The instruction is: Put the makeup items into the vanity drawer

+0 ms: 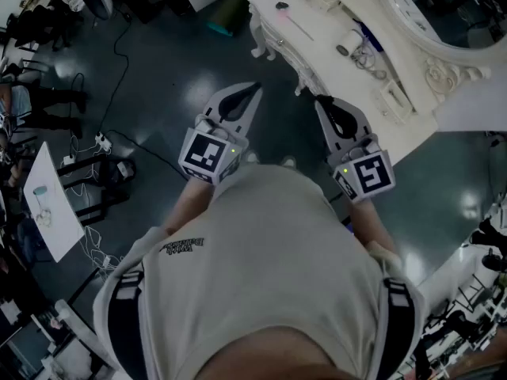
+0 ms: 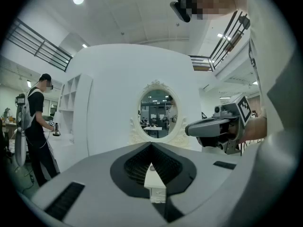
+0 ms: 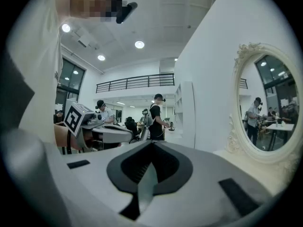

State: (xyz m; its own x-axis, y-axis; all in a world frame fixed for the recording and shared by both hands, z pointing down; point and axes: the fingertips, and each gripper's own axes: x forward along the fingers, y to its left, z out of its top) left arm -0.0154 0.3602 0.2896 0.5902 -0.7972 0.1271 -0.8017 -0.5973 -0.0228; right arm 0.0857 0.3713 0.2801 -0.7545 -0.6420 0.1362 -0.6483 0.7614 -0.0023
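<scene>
- Left tool (image 1: 257, 88): jaws shut tip to tip, nothing between them. You hold it out from your chest, roughly level, aimed at the bench (image 1: 317, 50).
- Right tool (image 1: 320, 100): same, jaws closed and empty. It sits beside the left one, with its tip nearer the bench edge.
- Both tools hang over the floor (image 1: 182, 62). Neither touches the bench.
- The makeup is all on the bench top, apart from both tools:
  - thin brush (image 1: 297, 24)
  - white tube (image 1: 351, 39)
  - small dark case (image 1: 342, 51), just beside the tube
  - more small bits near them, too small to name
- Mirror (image 1: 444, 6) stands behind them at the back of the bench.
- Drawer: no view shows one open, and I can't tell where its front is.
- Step, my read: you're on the approach. Nothing is picked up or stowed, so the task is at its start.
- Next, my call:
  - Close the gap to the bench.
  - Get the drawer open first so the items have somewhere to go.
  - Open one tool and take the tube, which looks the bulkiest and easiest to grab.
  - The brush lies flat and thin, so it will likely need a low, square grip.
</scene>
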